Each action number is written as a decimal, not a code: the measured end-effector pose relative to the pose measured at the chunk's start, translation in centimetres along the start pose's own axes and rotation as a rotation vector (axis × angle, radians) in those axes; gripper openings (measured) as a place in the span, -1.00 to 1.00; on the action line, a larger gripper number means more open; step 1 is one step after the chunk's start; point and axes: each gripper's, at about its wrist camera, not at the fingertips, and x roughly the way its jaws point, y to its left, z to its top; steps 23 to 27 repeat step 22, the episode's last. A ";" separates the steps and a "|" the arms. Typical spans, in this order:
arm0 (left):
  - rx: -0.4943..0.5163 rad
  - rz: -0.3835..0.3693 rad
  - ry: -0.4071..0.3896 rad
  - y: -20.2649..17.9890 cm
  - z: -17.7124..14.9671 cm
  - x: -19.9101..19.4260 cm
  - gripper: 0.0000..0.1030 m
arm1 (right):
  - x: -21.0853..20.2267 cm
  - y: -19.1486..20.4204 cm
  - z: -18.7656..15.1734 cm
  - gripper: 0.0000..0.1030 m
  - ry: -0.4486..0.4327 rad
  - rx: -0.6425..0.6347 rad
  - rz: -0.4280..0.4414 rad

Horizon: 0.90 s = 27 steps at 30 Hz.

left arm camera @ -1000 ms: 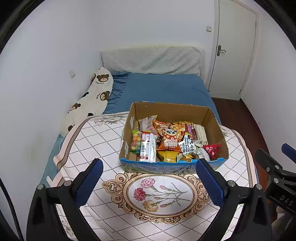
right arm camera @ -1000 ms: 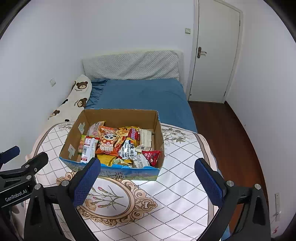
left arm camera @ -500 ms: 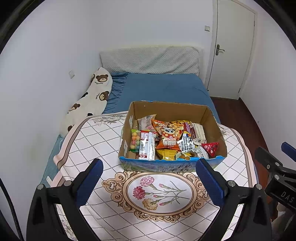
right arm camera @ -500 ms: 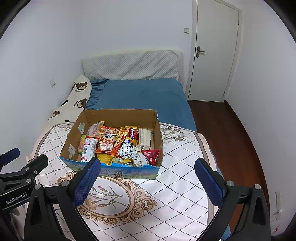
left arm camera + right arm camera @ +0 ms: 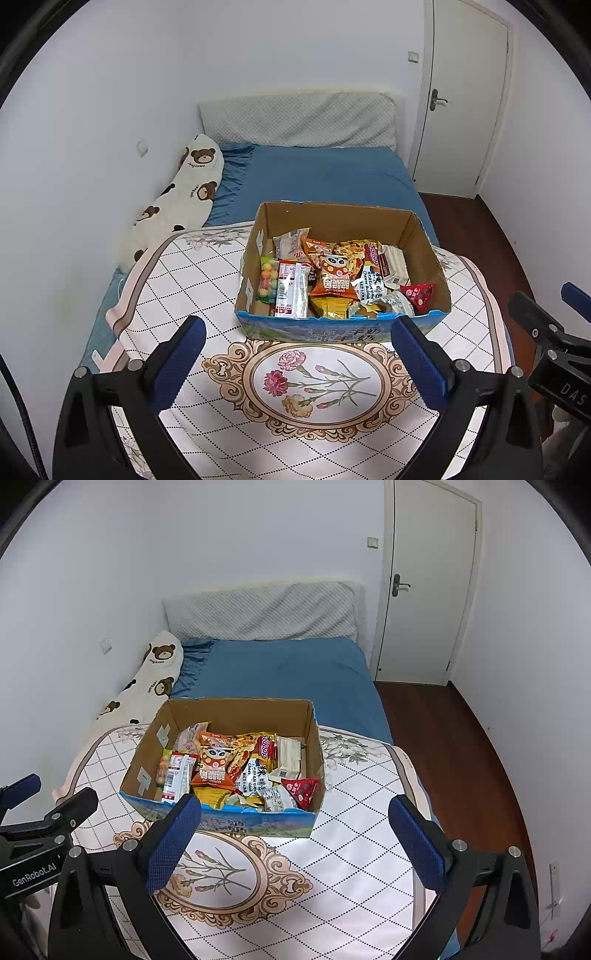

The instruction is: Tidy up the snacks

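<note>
Left wrist view: the box [image 5: 343, 325] sits on the patterned cloth [image 5: 184, 280], its open top facing up so every packet can be reached from above. The snacks [image 5: 336, 277] all lie inside it, loosely heaped rather than sorted: a white-and-red packet [image 5: 292, 293] along the box's left wall, an orange bag [image 5: 334, 280] at the middle, a red triangular pack [image 5: 419, 295] by the right wall. The left gripper [image 5: 295, 363] hangs on the near side of the box, spread wide with nothing between its fingers, a width that would suit coming down over a packet. No snack shows on the cloth outside the box.

Right wrist view: the box [image 5: 229, 816] lies ahead and a little left. The right gripper [image 5: 293, 840] is likewise spread wide and empty, near the box's front right corner, placed to take packets on that side. The left gripper's body shows at the left edge.

With everything in the box and both grippers free, this fits either snacks already gathered in, or a heap waiting to be lifted out and sorted.
</note>
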 end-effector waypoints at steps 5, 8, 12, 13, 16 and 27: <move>0.000 -0.001 -0.002 0.1 0.0 -0.1 0.99 | -0.1 0.0 0.0 1.00 0.000 0.001 -0.002; 0.001 -0.002 -0.004 0.0 0.0 -0.1 0.99 | 0.0 0.0 0.0 1.00 0.000 -0.001 -0.002; 0.001 -0.003 -0.006 0.0 0.0 -0.1 0.99 | 0.0 0.0 0.0 1.00 0.000 -0.001 -0.002; 0.001 -0.003 -0.005 0.0 0.0 -0.1 0.99 | 0.0 0.0 0.0 1.00 0.001 0.000 -0.002; 0.002 -0.002 -0.006 0.0 0.0 -0.1 0.99 | -0.1 0.0 0.0 1.00 0.002 0.002 -0.002; -0.003 0.000 -0.017 0.1 -0.1 -0.3 0.99 | -0.3 0.0 0.1 1.00 0.000 0.001 -0.005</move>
